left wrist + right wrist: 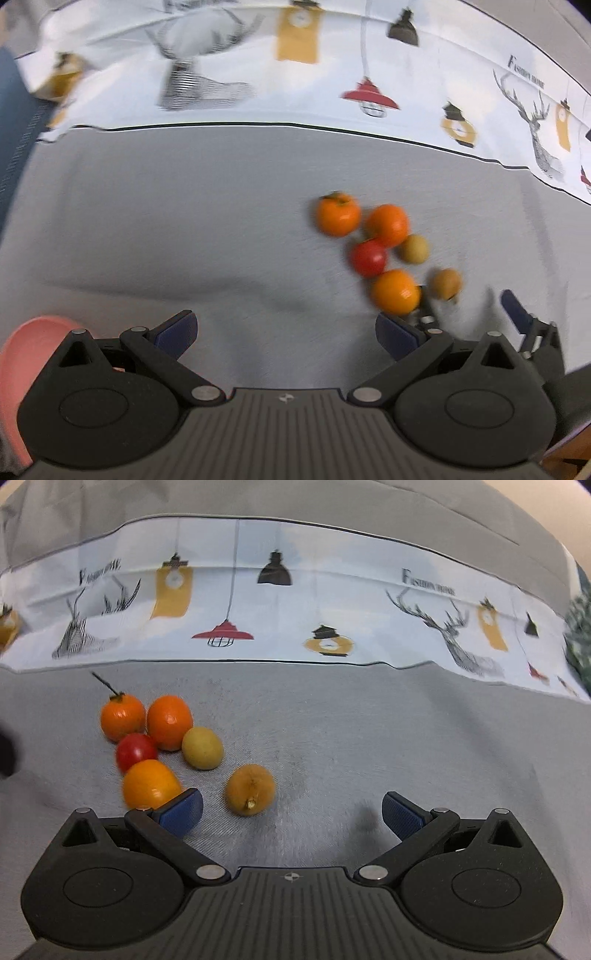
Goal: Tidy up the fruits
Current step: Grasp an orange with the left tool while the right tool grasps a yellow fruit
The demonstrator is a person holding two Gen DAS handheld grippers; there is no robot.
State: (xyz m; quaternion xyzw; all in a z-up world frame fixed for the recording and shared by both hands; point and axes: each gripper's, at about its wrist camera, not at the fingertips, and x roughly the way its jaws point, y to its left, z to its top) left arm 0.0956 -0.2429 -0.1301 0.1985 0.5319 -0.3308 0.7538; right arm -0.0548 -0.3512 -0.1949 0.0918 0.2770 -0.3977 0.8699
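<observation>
Both grippers, left (286, 336) and right (291, 812), hang with fingers spread wide, holding nothing. A pink bowl (22, 354) sits at the left view's 8 o'clock. In the right view, a brown fruit (251, 789) lies nearest, alone; at 10 o'clock cluster an orange (150, 783), tomato (136, 751), yellow fruit (202, 747), and two more oranges (170, 722) beyond, on grey cloth (369, 731).

We saw a matt grey woven tablecloth (332, 738), slightly rough, with a smoother printed cloth band (295, 609) behind it. The oranges (170, 722) and red fruit (136, 751) were glossy and looked plastic; the brown fruit (250, 788) was dull. Gripper bodies were matt black plastic with metal pins; the finger pads (183, 810) were blue and textured. The pink bowl (26, 354) looked like smooth plastic.
</observation>
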